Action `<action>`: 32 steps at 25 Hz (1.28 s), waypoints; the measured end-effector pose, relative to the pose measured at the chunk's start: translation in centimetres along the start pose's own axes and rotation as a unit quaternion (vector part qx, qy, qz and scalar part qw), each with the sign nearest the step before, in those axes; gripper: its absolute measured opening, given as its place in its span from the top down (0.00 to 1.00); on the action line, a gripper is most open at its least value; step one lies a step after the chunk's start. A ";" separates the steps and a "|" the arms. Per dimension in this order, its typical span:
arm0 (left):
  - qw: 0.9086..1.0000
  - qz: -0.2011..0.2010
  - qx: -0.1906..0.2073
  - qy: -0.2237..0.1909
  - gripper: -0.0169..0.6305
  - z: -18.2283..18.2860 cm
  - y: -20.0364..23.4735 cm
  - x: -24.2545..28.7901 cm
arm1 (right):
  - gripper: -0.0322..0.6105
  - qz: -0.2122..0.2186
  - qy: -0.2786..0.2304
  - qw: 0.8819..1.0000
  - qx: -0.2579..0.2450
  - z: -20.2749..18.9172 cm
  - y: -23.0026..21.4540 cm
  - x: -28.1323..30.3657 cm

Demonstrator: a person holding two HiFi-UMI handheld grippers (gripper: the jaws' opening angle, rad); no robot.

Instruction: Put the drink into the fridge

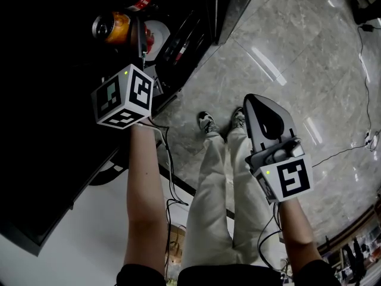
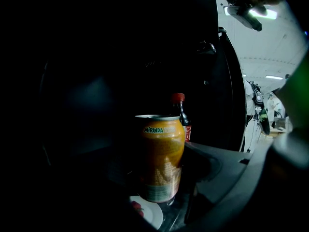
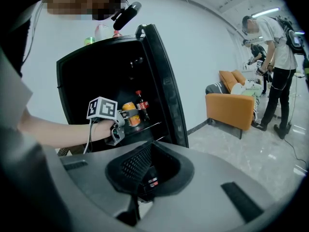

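An orange Mirinda can [image 2: 159, 153] stands upright inside the dark black fridge [image 3: 96, 76], seen from above as the orange can [image 1: 113, 27] in the head view. My left gripper [image 1: 126, 40] reaches into the fridge with its jaws on either side of the can, shut on it. A red-capped cola bottle [image 2: 180, 111] stands just behind the can. The right gripper view shows the left gripper [image 3: 120, 121] with the can [image 3: 129, 114] at its tips. My right gripper [image 1: 257, 103] hangs over the floor away from the fridge, shut and empty.
The fridge door [image 3: 164, 86] stands open to the right. A white plate [image 2: 147, 211] with red food lies below the can. The person's legs and shoes [image 1: 208, 124] and cables [image 1: 363, 70] are on the marble floor. An orange sofa [image 3: 231, 105] and a standing person [image 3: 273, 57] are far right.
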State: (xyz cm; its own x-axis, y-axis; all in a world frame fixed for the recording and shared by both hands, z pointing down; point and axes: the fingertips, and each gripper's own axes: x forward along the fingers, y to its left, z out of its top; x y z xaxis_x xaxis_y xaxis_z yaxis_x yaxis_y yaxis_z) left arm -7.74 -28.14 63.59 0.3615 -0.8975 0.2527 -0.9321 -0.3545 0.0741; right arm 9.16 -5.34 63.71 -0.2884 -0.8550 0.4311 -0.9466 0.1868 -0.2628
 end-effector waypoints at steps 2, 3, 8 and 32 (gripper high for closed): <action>1.000 -0.004 0.008 0.006 0.47 -0.3 -0.3 0.0 | 0.93 0.002 -0.002 1.000 -0.003 -0.1 0.2 0.0; 1.000 -0.006 0.014 0.010 0.47 -0.5 -0.4 0.1 | 0.93 0.002 -0.004 1.000 -0.001 -0.1 0.3 0.0; 1.000 -0.012 0.010 0.020 0.47 -0.8 -0.5 0.1 | 0.93 0.007 0.006 1.000 0.003 -0.6 0.9 -0.1; 1.000 -0.008 -0.026 -0.011 0.69 -1.5 -3.5 -8.1 | 0.93 0.007 0.013 1.000 -0.011 0.5 1.2 -1.4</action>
State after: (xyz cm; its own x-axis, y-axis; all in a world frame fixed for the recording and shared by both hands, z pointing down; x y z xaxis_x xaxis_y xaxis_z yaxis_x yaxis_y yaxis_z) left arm -7.50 -19.21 62.71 0.3771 -0.8973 0.2297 -0.9256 -0.3561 0.1286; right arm 8.48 -4.17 62.39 -0.3060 -0.8393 0.4495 -0.9450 0.2103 -0.2506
